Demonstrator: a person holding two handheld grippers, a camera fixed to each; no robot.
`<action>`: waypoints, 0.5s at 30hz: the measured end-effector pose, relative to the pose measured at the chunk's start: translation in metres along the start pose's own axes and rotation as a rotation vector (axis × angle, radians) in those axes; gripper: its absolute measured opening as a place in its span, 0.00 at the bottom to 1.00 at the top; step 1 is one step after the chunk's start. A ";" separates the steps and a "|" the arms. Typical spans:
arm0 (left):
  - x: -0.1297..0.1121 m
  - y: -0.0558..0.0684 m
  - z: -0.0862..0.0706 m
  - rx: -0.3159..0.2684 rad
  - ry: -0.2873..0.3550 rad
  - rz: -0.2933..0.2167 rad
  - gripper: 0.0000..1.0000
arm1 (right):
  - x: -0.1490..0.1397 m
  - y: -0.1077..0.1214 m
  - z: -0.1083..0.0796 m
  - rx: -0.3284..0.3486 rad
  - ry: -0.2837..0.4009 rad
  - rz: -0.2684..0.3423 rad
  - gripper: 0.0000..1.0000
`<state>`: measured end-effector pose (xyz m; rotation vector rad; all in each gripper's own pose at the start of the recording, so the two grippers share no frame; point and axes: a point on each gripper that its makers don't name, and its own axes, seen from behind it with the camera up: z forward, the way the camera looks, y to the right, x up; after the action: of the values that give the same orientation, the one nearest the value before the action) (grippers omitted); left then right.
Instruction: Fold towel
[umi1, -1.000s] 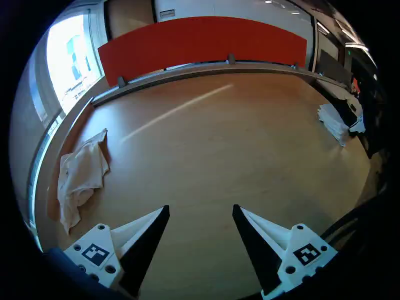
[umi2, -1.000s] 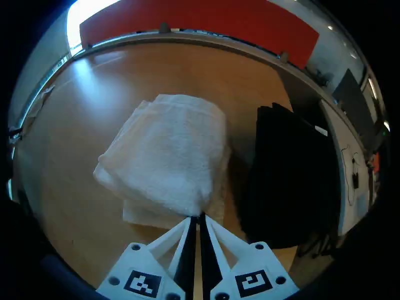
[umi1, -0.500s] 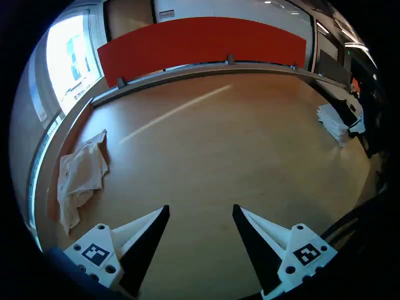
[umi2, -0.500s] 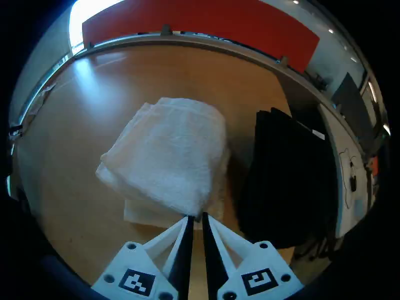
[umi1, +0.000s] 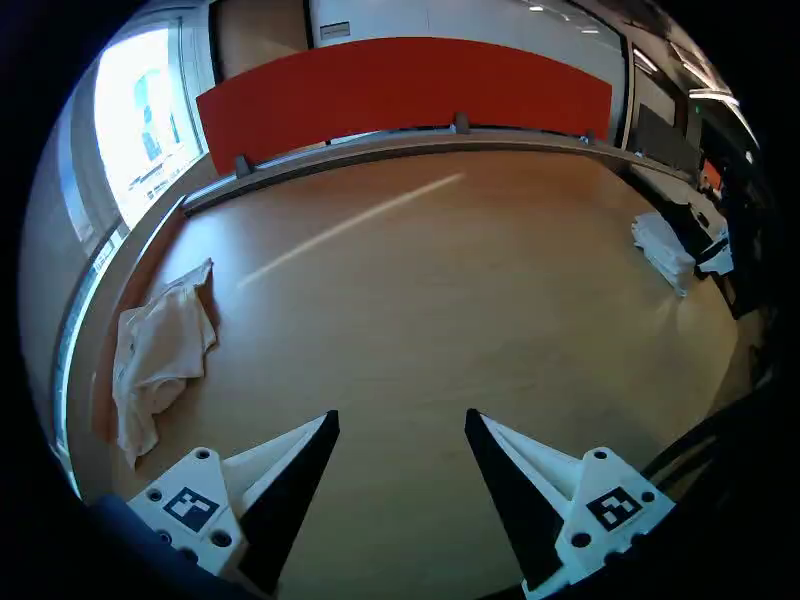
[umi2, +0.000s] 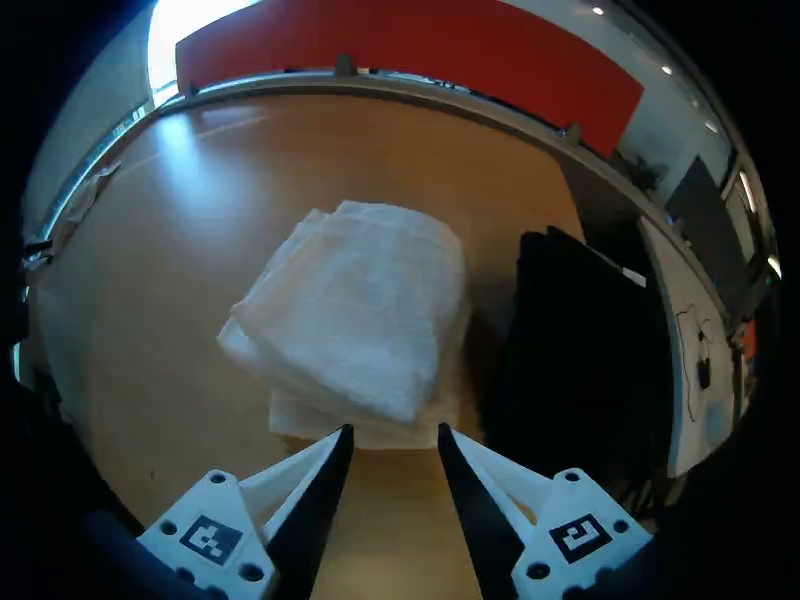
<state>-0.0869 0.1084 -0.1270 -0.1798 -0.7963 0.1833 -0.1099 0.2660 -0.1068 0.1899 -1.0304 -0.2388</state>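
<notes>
Your right hand-held gripper (umi2: 395, 428) is spread wide and it pinches nothing. The folded towel (umi2: 350, 315) lies on the table (umi2: 170, 250) at 12 o'clock from it. The towel is white and sits in a neat thick stack. Its near edge is right at your fingertips (umi2: 330, 470), and you cannot tell if they touch it. A black thing (umi2: 590, 370) stands just beside the towel at 3 o'clock. A red board (umi2: 430, 50) runs along the far edge of the table at 12 o'clock.

Your left hand-held gripper (umi1: 400, 414) is spread wide too, with bare table (umi1: 430, 300) between its fingers. In the left gripper view a crumpled towel (umi1: 160, 355) lies at 9 o'clock, near the table's edge and well apart from the gripper. A small white folded stack (umi1: 662, 250) lies far off at 3 o'clock. A bright window (umi1: 140, 120) is at 10 o'clock, beside the red board (umi1: 400, 90)
</notes>
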 end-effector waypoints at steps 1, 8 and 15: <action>0.000 -0.001 0.000 0.000 0.002 -0.001 0.93 | 0.001 -0.001 -0.001 -0.001 0.005 0.001 0.69; -0.001 -0.005 -0.002 -0.003 0.011 -0.010 0.93 | 0.007 -0.007 -0.006 -0.009 0.030 0.014 0.77; 0.000 -0.011 -0.004 -0.005 0.021 -0.017 0.94 | 0.017 -0.015 -0.012 -0.017 0.069 0.036 0.78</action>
<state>-0.0831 0.0972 -0.1273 -0.1789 -0.7776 0.1635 -0.0925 0.2472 -0.1033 0.1626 -0.9620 -0.2070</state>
